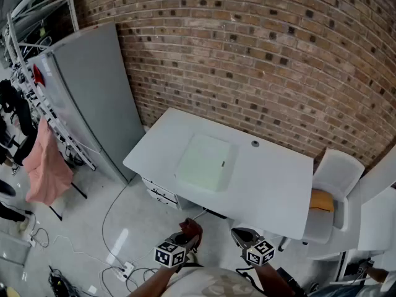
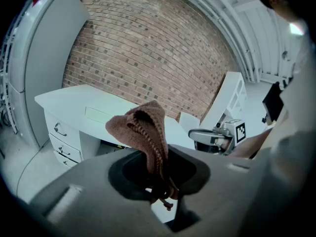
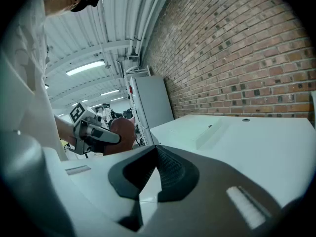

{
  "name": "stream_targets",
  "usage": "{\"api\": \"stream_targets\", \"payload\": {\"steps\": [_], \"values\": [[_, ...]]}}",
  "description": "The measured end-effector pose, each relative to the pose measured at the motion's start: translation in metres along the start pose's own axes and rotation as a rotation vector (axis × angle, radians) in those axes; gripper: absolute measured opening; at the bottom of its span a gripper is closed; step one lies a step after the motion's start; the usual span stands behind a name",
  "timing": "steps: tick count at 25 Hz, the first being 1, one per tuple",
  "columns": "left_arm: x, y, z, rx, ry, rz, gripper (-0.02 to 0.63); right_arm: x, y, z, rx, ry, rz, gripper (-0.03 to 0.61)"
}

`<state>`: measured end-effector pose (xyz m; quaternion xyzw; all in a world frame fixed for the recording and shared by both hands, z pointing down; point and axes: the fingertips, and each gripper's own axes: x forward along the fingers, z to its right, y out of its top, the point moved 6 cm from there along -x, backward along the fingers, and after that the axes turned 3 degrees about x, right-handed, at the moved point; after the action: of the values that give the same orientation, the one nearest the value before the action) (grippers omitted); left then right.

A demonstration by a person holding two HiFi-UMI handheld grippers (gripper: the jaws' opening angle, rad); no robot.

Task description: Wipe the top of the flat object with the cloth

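A flat pale-green object (image 1: 206, 161) lies on the white desk (image 1: 275, 187), left of its middle. Both grippers are held low in front of the desk, short of its near edge. My left gripper (image 1: 187, 232) is shut on a brown cloth (image 1: 192, 226); in the left gripper view the cloth (image 2: 143, 127) stands bunched up out of the jaws, with the flat object (image 2: 98, 113) far ahead on the desk. My right gripper (image 1: 243, 234) is shut and holds nothing. In the right gripper view its jaws meet (image 3: 157, 154), and the flat object (image 3: 212, 131) lies beyond.
A tall grey cabinet (image 1: 93, 98) stands left of the desk against the brick wall. A white chair (image 1: 337, 190) with an orange cushion sits at the desk's right end. Drawers (image 1: 162, 195) hang under the desk's left side. Cables (image 1: 117, 268) trail on the floor.
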<state>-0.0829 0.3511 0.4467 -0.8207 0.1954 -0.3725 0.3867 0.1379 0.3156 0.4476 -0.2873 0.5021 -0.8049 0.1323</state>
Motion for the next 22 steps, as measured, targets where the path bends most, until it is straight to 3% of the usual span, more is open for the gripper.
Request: {"api": "stream_targets", "payload": {"steps": [10, 22], "values": [[0.008, -0.029, 0.066, 0.018, 0.054, 0.013, 0.082, -0.053, -0.022, 0.022, 0.003, 0.033, -0.005, 0.008], [-0.018, -0.055, 0.083, -0.007, 0.138, 0.025, 0.081, -0.065, -0.026, 0.013, -0.01, 0.07, 0.022, 0.006]]}}
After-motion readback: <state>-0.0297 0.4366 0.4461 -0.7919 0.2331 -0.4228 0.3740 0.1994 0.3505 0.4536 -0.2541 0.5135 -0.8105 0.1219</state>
